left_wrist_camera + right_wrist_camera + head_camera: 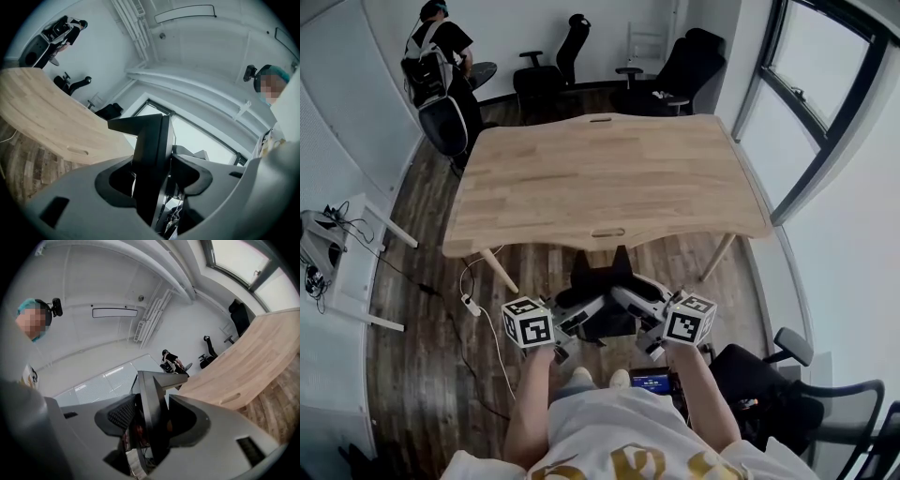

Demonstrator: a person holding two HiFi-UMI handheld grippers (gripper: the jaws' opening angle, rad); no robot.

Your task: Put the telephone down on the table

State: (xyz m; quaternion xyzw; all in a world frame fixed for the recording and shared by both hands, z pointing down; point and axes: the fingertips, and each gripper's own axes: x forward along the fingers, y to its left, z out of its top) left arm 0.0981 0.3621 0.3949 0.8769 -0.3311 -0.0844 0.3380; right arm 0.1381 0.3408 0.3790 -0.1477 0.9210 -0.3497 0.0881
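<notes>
A black telephone (pixel 600 284) hangs in the air just short of the near edge of the wooden table (pixel 609 178), over the plank floor. My left gripper (pixel 579 315) grips its left side and my right gripper (pixel 630 304) its right side, both pointing inward at it. In the left gripper view the telephone's dark slab (pixel 150 159) stands upright between the grey jaws of the left gripper (pixel 155 177). The right gripper view shows the telephone's angular black edge (pixel 152 408) clamped in the right gripper (pixel 149 422). The tabletop carries nothing.
Black office chairs (pixel 553 66) stand beyond the table's far side, and a person (pixel 441 56) stands at the back left. A white side desk (pixel 347 267) is at the left, and a power strip with cable (pixel 471 305) lies on the floor. Another chair (pixel 787 384) is at my right.
</notes>
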